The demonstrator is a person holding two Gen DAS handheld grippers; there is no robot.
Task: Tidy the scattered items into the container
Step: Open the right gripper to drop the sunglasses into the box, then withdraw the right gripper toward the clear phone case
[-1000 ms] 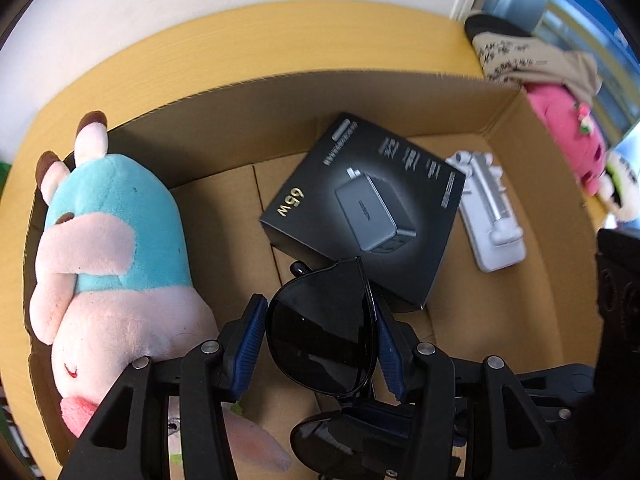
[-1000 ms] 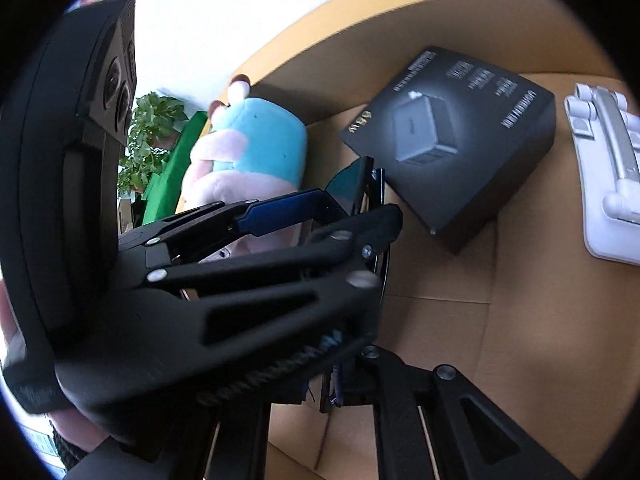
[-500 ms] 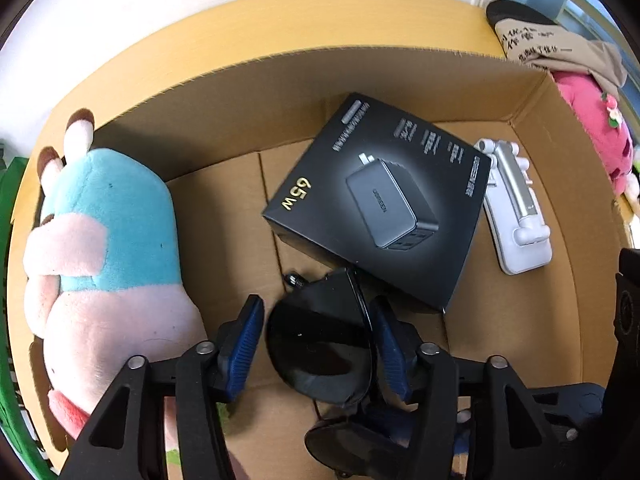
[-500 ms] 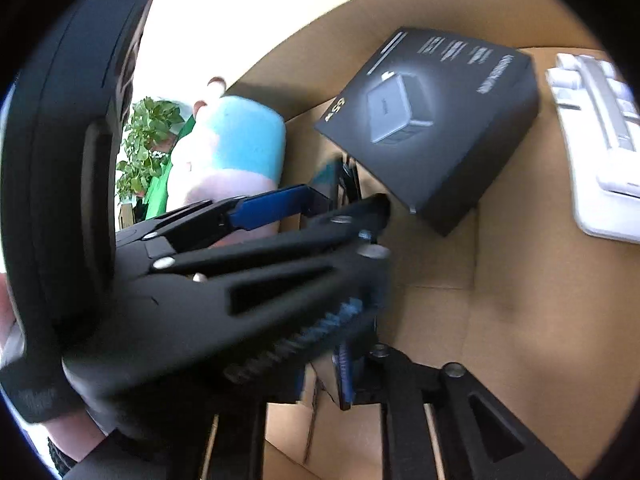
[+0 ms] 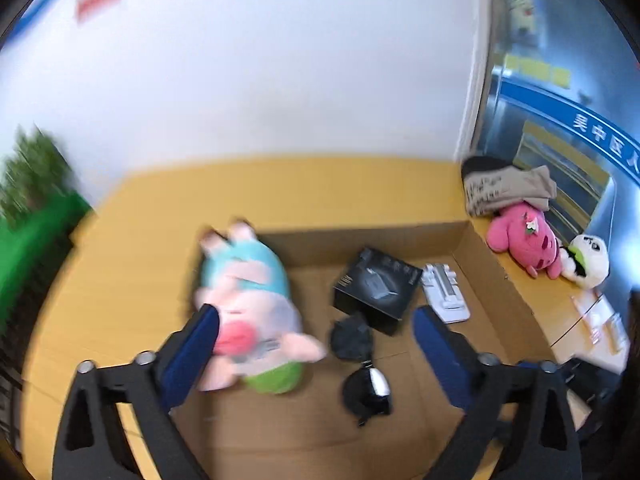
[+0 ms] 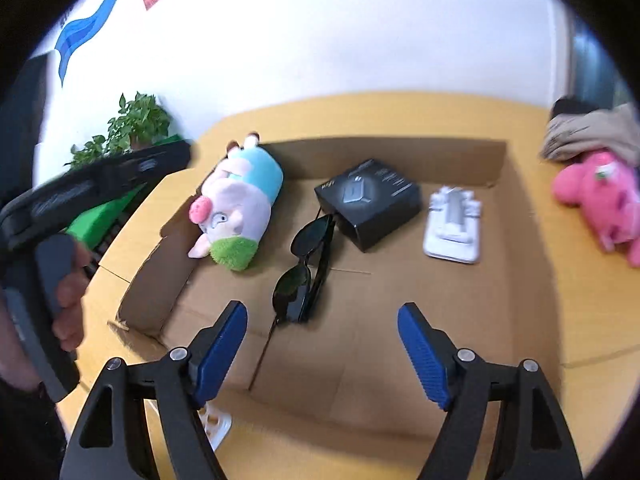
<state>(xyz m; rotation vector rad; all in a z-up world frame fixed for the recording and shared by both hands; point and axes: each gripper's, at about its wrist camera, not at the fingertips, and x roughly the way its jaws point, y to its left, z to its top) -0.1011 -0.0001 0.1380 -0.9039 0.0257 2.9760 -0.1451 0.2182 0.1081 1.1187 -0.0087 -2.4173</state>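
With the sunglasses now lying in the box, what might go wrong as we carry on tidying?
The sunglasses lie loose mid-box, lenses exposed; anything dropped in next could land on them and scratch them. The pink plush sits against a beige bundle, so grabbing it may drag that along.

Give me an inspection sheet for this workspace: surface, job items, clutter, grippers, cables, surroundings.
Surface: yellow table bearing an open cardboard box.
Job's things: in the box lie sunglasses, a plush pig, a black charger box and a white stand.
Clutter: pink plush and beige cloth on the table outside the box; a white plush beside them.
Grippers: left hand-held gripper and right hand-held gripper above the box, jaws opening, nothing between them.
Cables: nothing seen.
Surroundings: white wall, potted plant.
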